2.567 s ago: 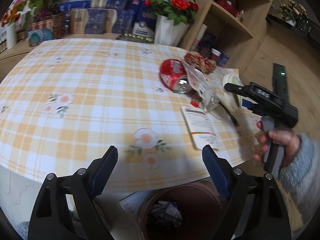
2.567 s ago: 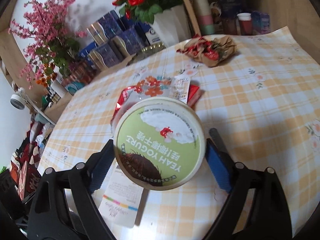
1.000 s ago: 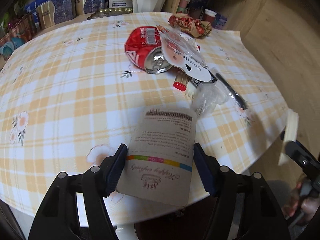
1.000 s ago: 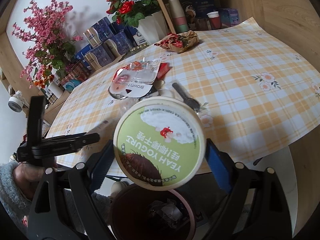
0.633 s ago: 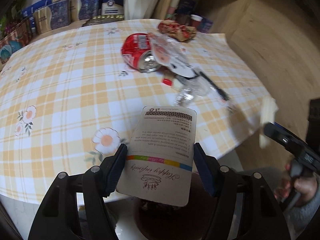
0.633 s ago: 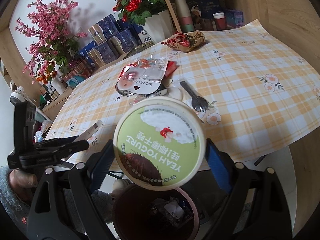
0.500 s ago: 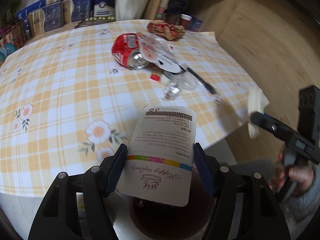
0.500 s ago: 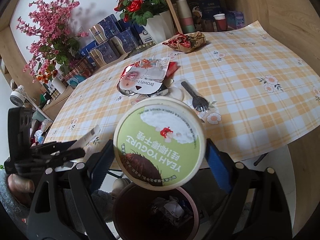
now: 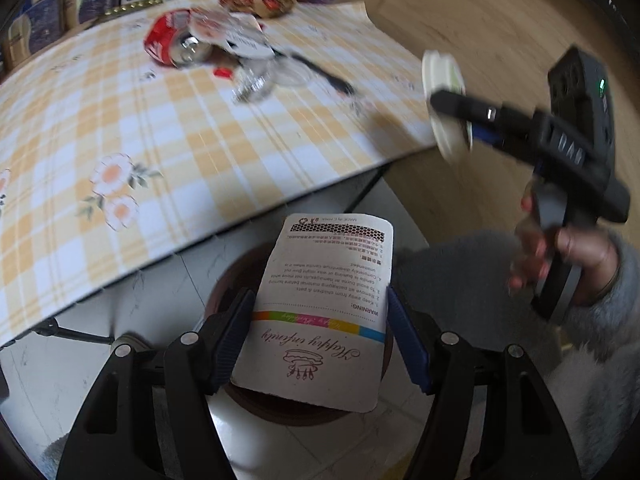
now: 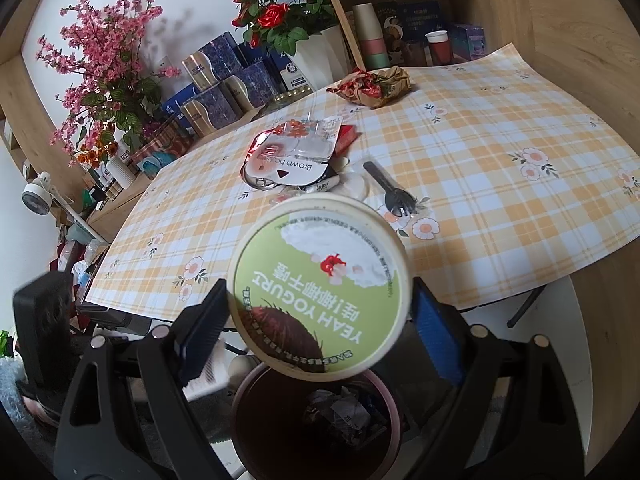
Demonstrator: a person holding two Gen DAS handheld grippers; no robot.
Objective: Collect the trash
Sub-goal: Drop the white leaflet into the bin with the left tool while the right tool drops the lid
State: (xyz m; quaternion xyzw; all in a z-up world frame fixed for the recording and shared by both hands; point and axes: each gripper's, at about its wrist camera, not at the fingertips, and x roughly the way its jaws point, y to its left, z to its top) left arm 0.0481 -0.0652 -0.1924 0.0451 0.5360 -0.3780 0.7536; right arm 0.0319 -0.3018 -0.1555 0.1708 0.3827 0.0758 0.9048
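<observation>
My left gripper (image 9: 320, 324) is shut on a white printed card packet (image 9: 328, 300) and holds it just past the table edge, over the brown bin (image 9: 288, 412). My right gripper (image 10: 316, 320) is shut on a round green yogurt lid (image 10: 320, 292), which hangs above the same bin (image 10: 248, 384); crumpled trash lies inside. In the left wrist view the right gripper (image 9: 452, 116) and the lid (image 9: 440, 76) show edge-on at the right. On the table lie a crushed red can (image 9: 172, 40), a clear plastic package (image 10: 292, 156), a black plastic fork (image 10: 392, 196) and a crumpled wrapper (image 10: 376, 84).
The checked tablecloth (image 10: 500, 168) overhangs the table edge right above the bin. A white vase of red roses (image 10: 316, 60), blue and gold boxes (image 10: 224, 80) and paper cups (image 10: 368, 36) stand at the back. A person's hand in a grey sleeve (image 9: 592, 280) holds the right gripper.
The left gripper has carried the card packet off the table and past its edge to above the bin, tilting down. The right gripper with the lid has stayed almost where it was.
</observation>
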